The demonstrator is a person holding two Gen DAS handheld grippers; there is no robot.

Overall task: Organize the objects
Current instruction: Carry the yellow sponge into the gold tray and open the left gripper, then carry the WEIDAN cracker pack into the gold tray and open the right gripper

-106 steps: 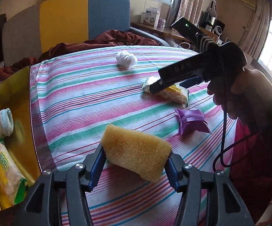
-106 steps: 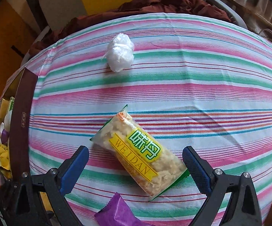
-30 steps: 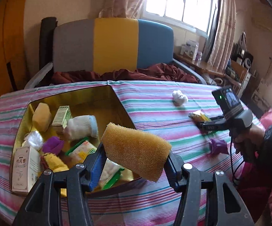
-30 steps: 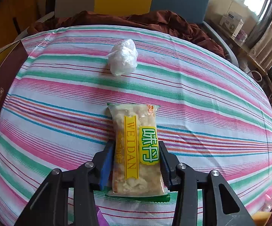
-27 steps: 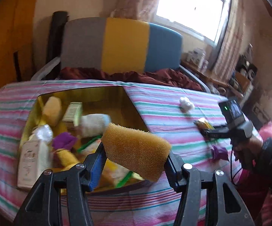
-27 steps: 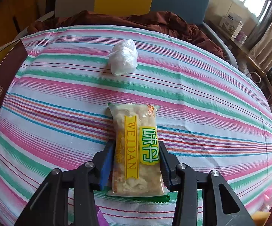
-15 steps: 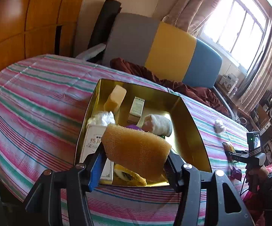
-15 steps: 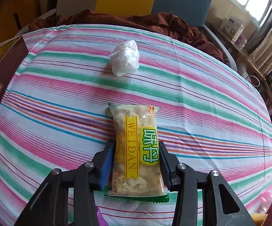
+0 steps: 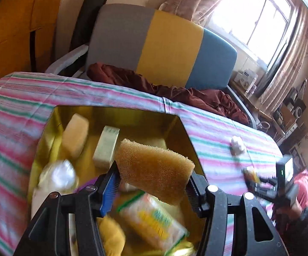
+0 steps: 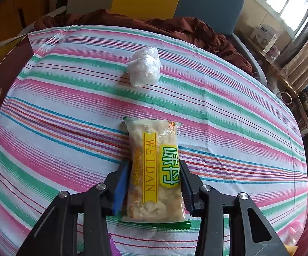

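Left wrist view: left claw (image 9: 152,183) grips a yellow sponge (image 9: 154,173) above the gold box (image 9: 188,137), crowded with packets. Right claw (image 10: 155,184) clamps the WEIDAN snack packet (image 10: 154,166) on the striped desk (image 10: 228,115); a white plastic bundle (image 10: 144,69) lies beyond.

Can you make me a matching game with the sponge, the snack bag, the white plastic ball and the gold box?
Things:
1. brown sponge
2. WEIDAN snack bag
3. white plastic ball
4. gold box

Where or how:
A. lying alone on the striped cloth, touched by nothing
B. pinched in the right tongs, resting on the cloth
C. holding several things inside already
D. pinched in the left tongs, up above the box

Pairs: 1-D, 2-B, 3-A, 4-C
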